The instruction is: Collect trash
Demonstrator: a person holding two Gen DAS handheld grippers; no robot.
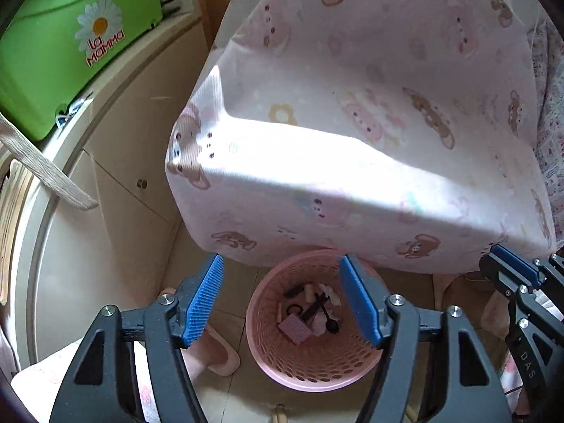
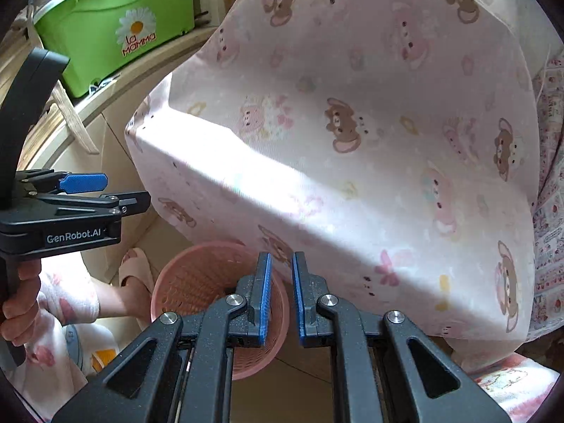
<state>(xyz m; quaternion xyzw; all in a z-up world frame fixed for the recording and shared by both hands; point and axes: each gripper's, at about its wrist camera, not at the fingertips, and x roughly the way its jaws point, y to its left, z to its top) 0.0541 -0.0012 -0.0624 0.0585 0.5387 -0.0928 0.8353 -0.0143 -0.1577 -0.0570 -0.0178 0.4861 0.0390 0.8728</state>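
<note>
A pink perforated trash basket (image 1: 282, 359) stands on the floor by the bed corner; it holds several bits of trash (image 1: 310, 312), dark and pale pieces and a pink ridged one. My left gripper (image 1: 282, 298) hangs above the basket, jaws wide open and empty. My right gripper (image 2: 282, 294) is above the basket's rim (image 2: 197, 257), jaws nearly closed with a narrow gap, nothing between them. The right gripper shows at the right edge of the left wrist view (image 1: 514, 275). The left gripper shows at the left of the right wrist view (image 2: 105, 190).
A bed with a pink bear-print sheet (image 1: 352, 105) overhangs the basket. A green "La Mamma" box (image 1: 70, 42) sits on a cream cabinet (image 1: 134, 148) at left. A foot in a pink slipper (image 2: 134, 271) is beside the basket.
</note>
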